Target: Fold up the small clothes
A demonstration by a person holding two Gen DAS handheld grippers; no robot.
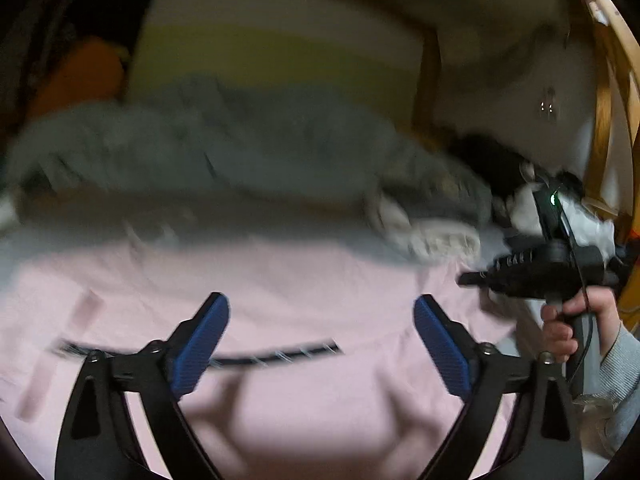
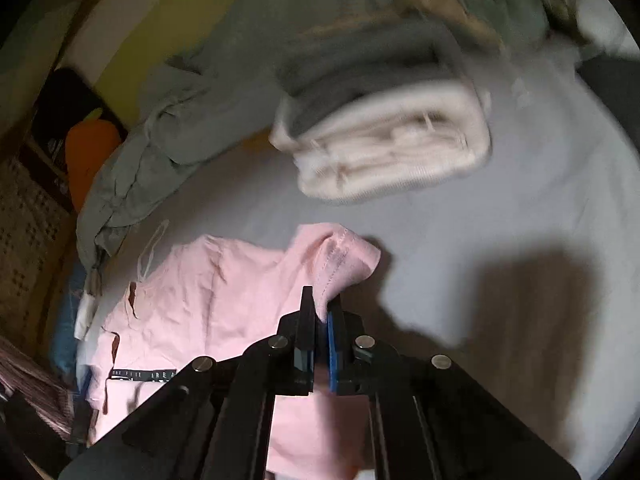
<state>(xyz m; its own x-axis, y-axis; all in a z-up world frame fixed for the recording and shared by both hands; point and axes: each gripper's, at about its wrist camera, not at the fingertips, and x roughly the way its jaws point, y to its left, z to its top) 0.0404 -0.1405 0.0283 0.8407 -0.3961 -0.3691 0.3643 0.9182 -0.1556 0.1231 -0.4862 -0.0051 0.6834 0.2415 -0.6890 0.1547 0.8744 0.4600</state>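
Left wrist view, from nine o'clock across: the pink garment [image 1: 280,280] lies spread on the grey bed sheet [image 1: 48,240], a black printed band running across it under the left gripper [image 1: 320,344], whose blue-padded fingers stand wide apart, holding nothing and poised just above the cloth. At three o'clock a hand [image 1: 560,328] carries the right gripper's body. Behind, at twelve o'clock, a blurred grey-green blanket [image 1: 200,148].

Right wrist view: the garment fills seven o'clock, and at centre the right gripper [image 2: 322,312] is clamped on a pink sleeve or corner, hemmed edge raised off the sheet. At one o'clock sits a stack of folded clothes [image 2: 384,148].

The step in hand looks like a first side fold. Next, probably, carry the pinched edge towards nine o'clock over the body, while the left tongs pin or grip the near edge to keep the cloth flat.
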